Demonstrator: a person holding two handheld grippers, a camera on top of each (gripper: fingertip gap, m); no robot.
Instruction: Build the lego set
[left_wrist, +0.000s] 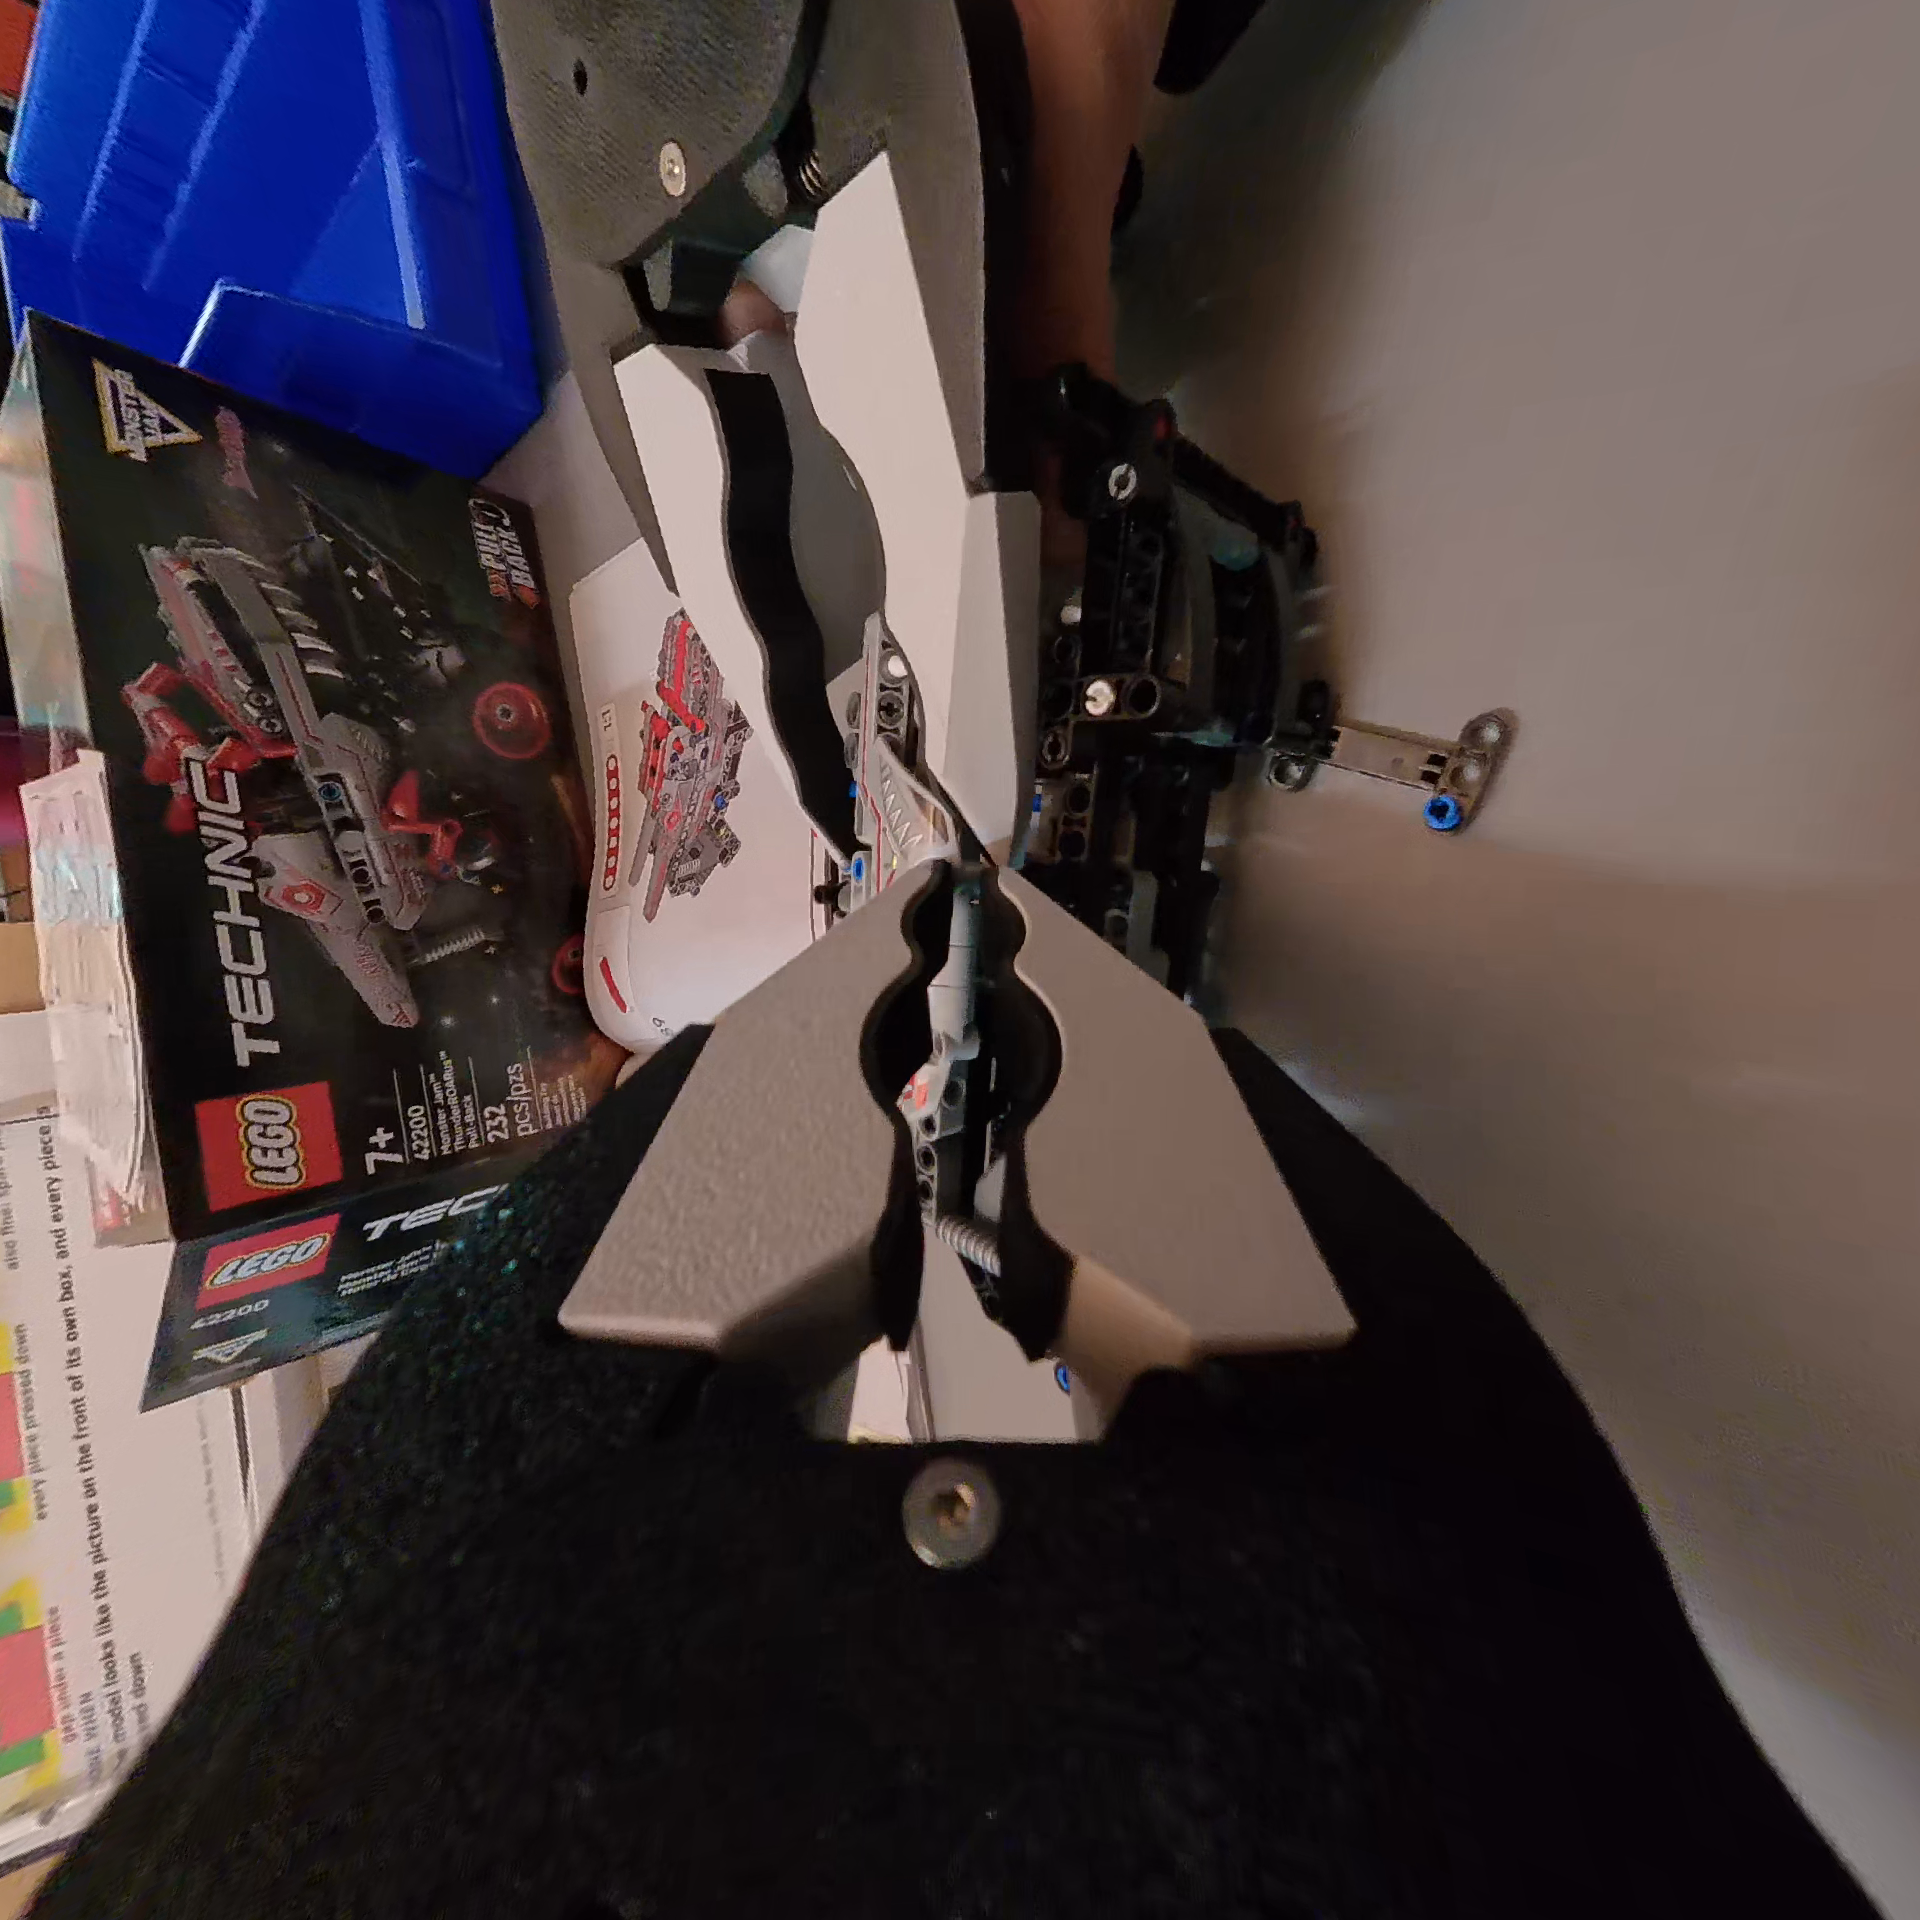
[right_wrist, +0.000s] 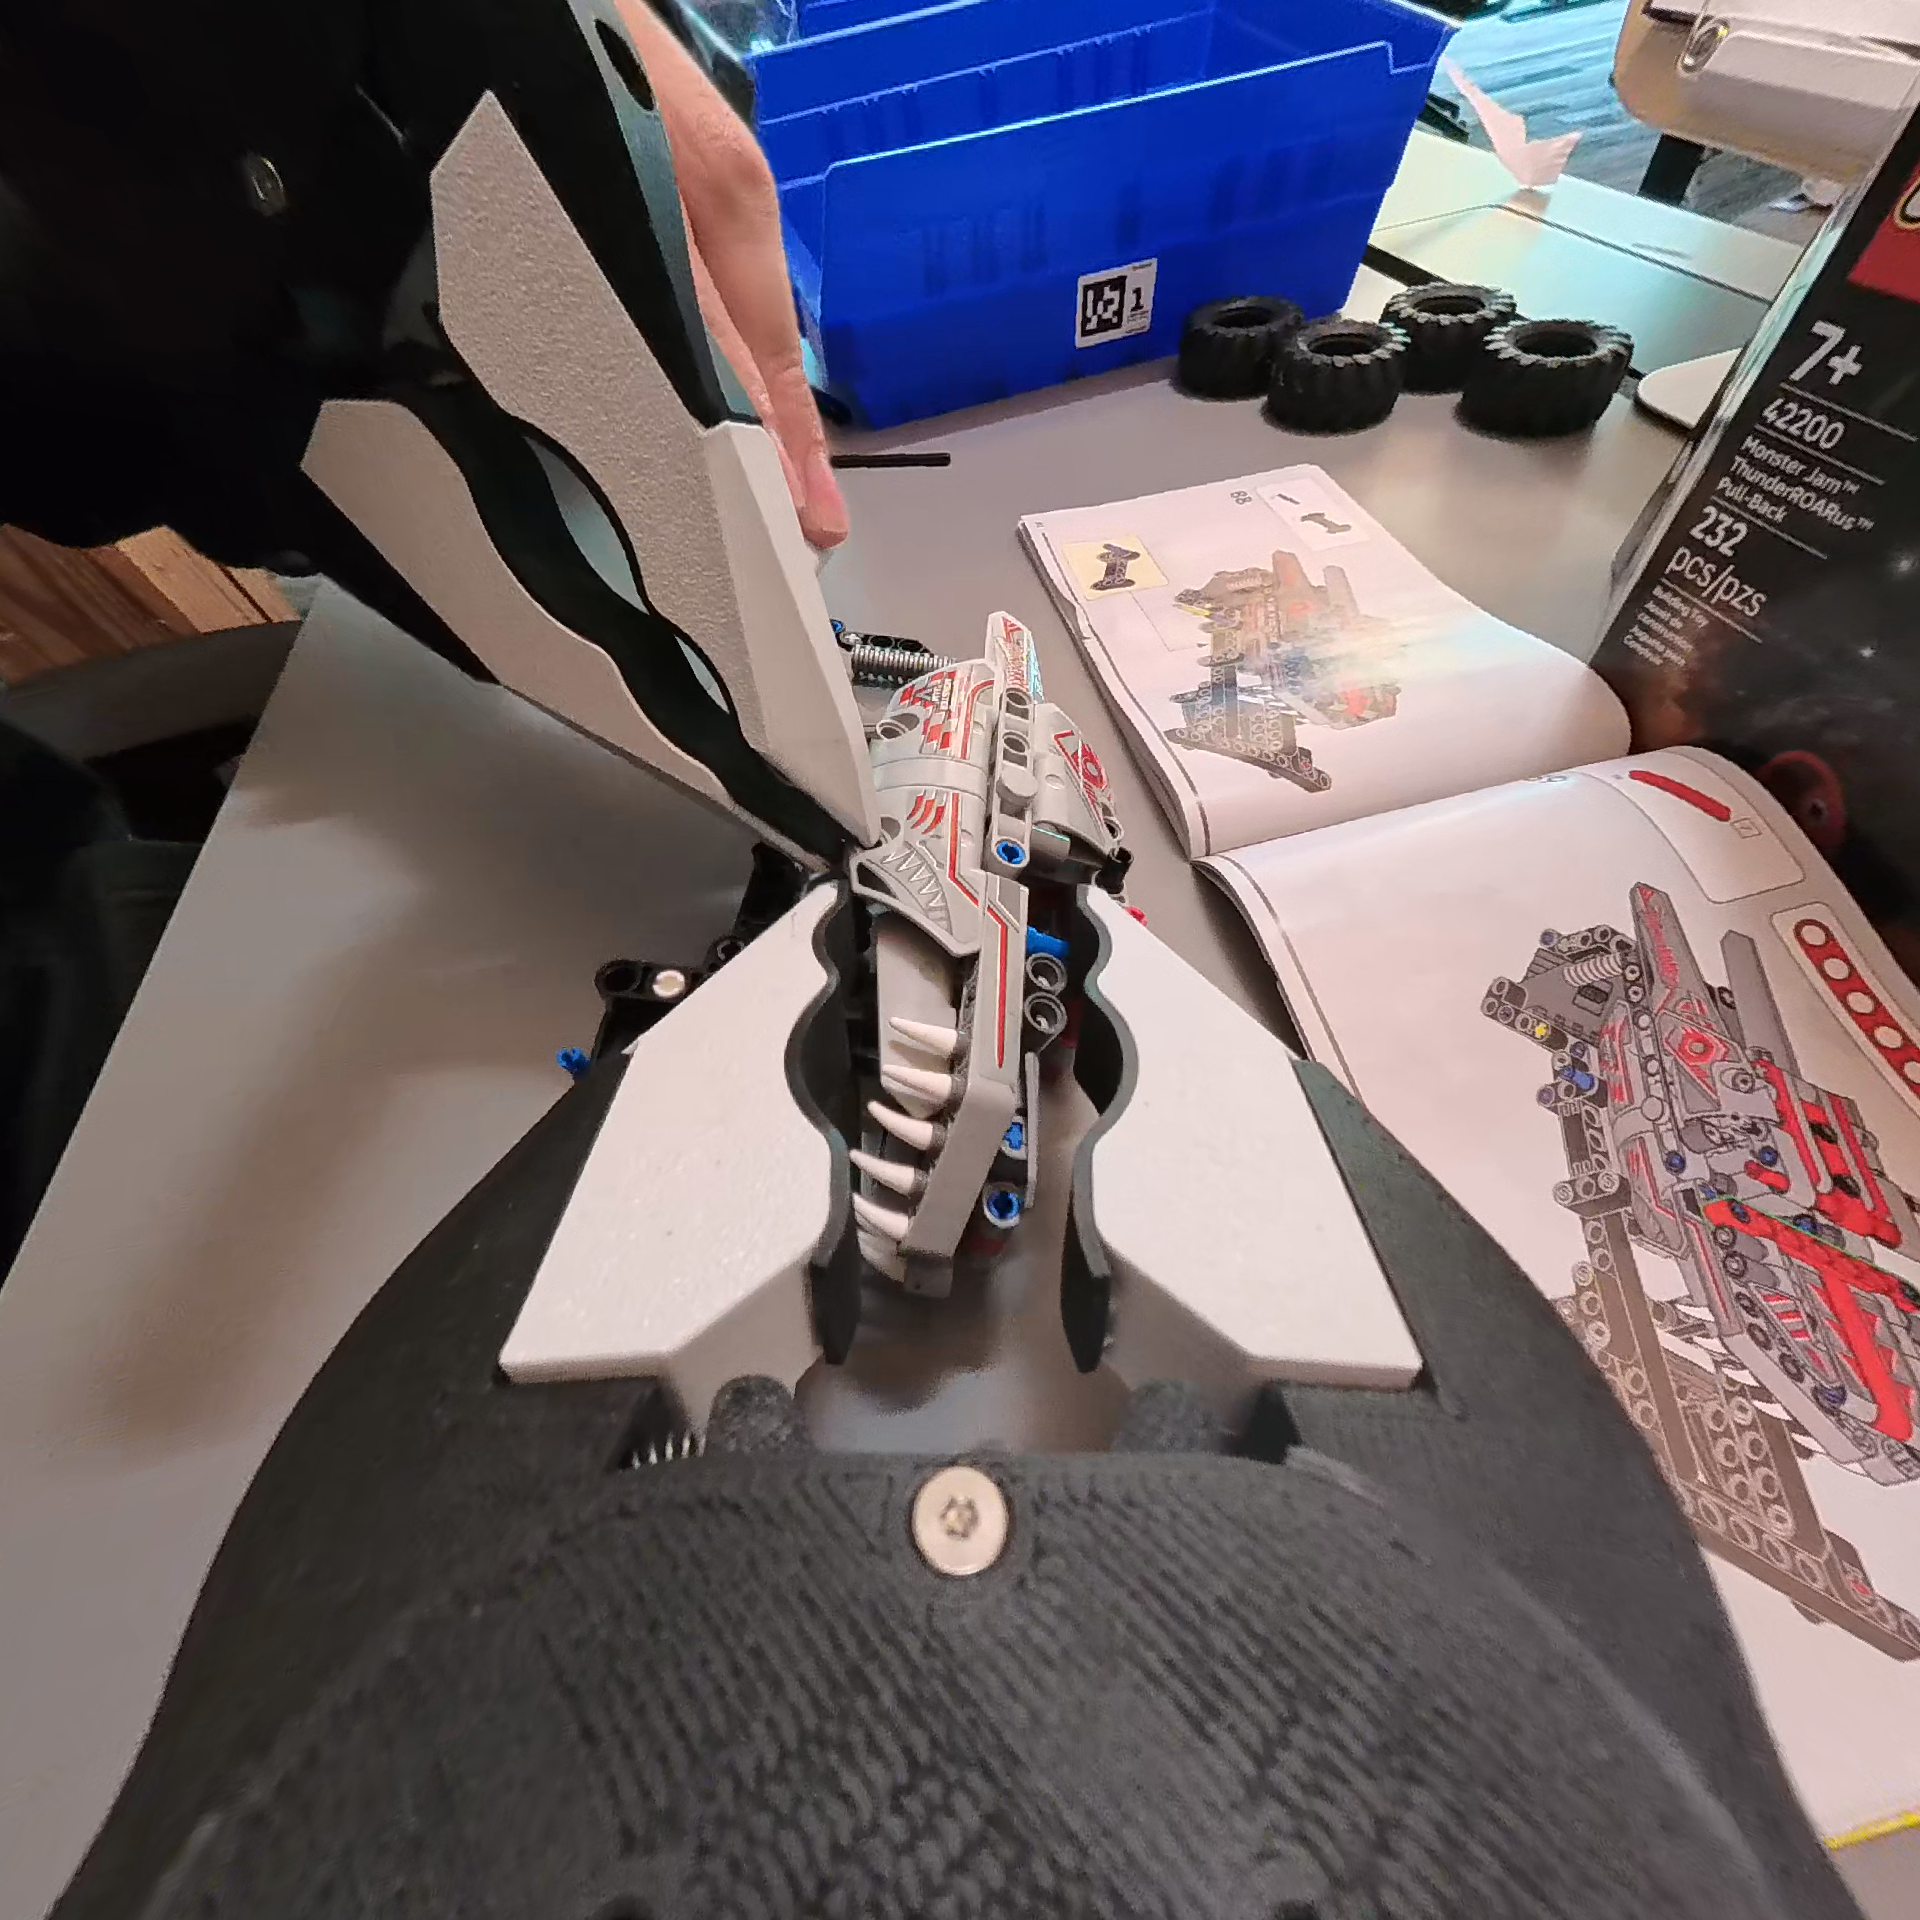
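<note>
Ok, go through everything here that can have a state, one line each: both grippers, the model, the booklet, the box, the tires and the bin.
Left gripper: shut on the model.
Right gripper: shut on the model.
Model: part-built, held off the table, no wheels on.
Instruction booklet: open, lying flat.
Set box: standing upright.
Four tires: loose on the table, unmounted.
Blue bin: open-topped; contents not visible.

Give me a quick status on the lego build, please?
Left hand-held gripper shut on grey model. Right hand-held gripper around it, grip unclear. Four black tyres loose by the blue bin. Nothing blocking.
</note>
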